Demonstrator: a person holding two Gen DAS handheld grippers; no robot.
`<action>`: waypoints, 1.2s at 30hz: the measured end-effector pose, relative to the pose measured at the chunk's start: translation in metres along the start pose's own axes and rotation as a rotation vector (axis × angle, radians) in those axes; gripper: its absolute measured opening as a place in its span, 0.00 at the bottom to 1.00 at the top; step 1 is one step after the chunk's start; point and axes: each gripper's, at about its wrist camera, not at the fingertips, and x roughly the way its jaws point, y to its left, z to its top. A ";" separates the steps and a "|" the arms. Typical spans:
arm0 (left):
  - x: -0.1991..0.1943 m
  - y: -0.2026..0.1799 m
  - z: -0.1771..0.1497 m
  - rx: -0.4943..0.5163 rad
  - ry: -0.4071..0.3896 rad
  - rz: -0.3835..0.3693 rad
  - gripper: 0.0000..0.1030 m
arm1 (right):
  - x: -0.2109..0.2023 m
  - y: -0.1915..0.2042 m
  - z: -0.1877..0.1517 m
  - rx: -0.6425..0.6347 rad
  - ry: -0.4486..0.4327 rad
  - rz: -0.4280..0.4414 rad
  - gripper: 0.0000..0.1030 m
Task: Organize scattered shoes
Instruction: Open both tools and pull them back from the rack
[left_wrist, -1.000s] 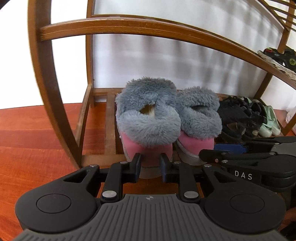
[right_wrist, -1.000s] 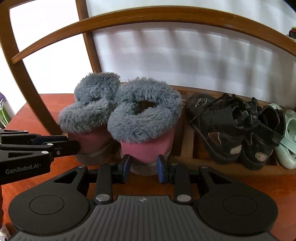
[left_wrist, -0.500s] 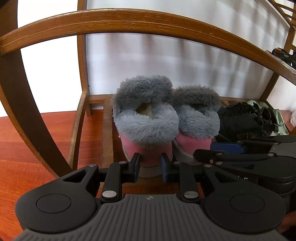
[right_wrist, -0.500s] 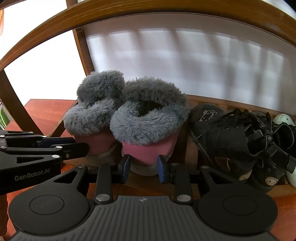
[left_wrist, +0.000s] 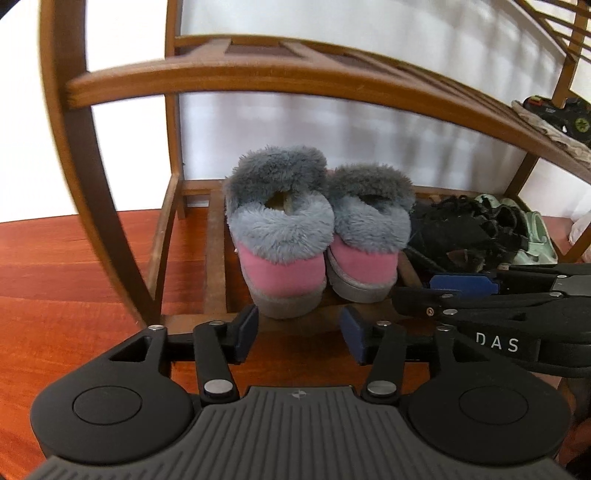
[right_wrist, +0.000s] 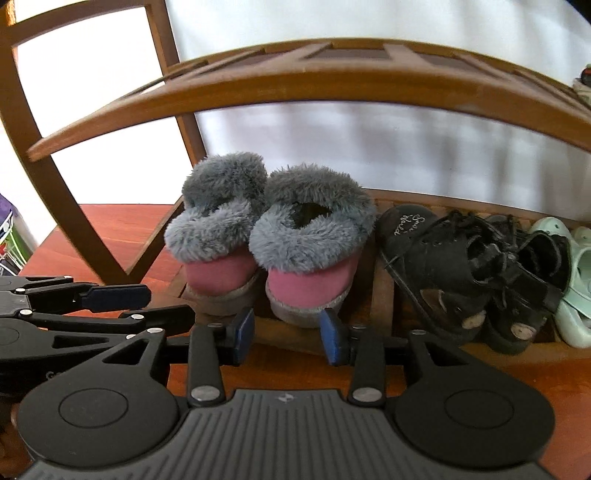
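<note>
Both grippers (left_wrist: 299, 334) (right_wrist: 287, 334) level, fingers spread, facing slippers (right_wrist: 273, 236).

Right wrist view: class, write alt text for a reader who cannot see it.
Two fluffy grey-and-pink slippers stand side by side on the bottom shelf of a wooden shoe rack, with the open right gripper just before them. Black sandals sit beside them.

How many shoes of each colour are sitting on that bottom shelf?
Pink slippers with grey fur cuffs: 2
Black lace-up shoes: 2
Pale mint green clogs: 2, one only partly in view at the edge
Total: 6
</note>
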 end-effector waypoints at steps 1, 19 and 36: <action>-0.005 0.000 -0.002 -0.001 -0.005 0.001 0.58 | -0.006 0.001 -0.002 -0.001 -0.001 -0.001 0.46; -0.095 -0.009 -0.046 -0.054 -0.038 0.022 0.81 | -0.083 0.017 -0.043 0.004 0.000 -0.010 0.80; -0.154 -0.011 -0.107 -0.109 -0.017 0.060 0.89 | -0.135 0.035 -0.090 -0.017 0.037 0.056 0.99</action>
